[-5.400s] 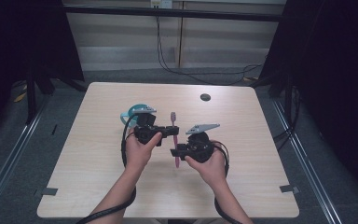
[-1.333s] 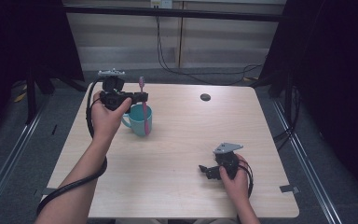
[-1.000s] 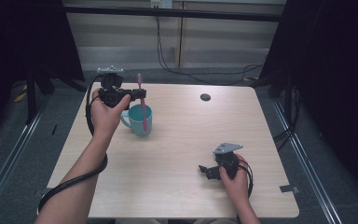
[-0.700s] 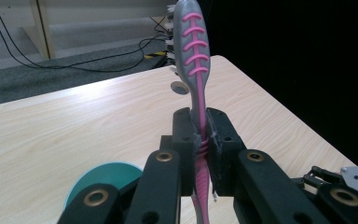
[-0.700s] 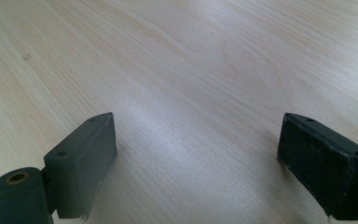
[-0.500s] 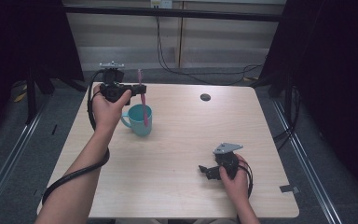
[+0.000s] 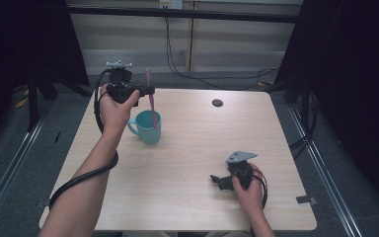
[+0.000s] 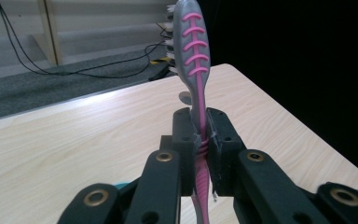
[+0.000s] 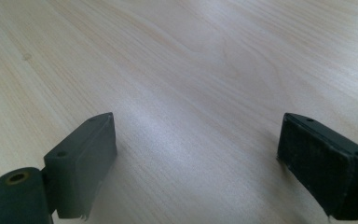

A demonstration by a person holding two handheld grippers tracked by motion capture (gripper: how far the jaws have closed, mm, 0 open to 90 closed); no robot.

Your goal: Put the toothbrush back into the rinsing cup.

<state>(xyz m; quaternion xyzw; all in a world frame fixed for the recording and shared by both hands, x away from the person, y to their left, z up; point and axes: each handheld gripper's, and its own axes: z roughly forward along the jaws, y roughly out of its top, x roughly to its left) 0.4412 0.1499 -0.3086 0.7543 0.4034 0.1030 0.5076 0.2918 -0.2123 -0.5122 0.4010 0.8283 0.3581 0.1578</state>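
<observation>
A pink and grey toothbrush (image 7: 151,98) stands upright, bristle head up, with its lower end inside a teal mug (image 7: 147,126) on the left half of the table. My left gripper (image 7: 148,91) is shut on the toothbrush's handle above the mug. In the left gripper view the toothbrush (image 8: 196,79) rises between the two pads, which press on its handle, at my left gripper (image 8: 199,140). My right gripper (image 7: 215,180) rests low on the table at the front right, open. In the right gripper view its jaws stand wide apart over bare wood, at my right gripper (image 9: 205,172).
A small dark round hole or cap (image 7: 217,102) lies near the table's far edge. The light wooden table (image 7: 197,148) is ringed by dark curtains, with cables on the floor behind it.
My left gripper has lifted the toothbrush a little higher in the mug and drawn slightly toward the far left. The right hand has stayed put.
</observation>
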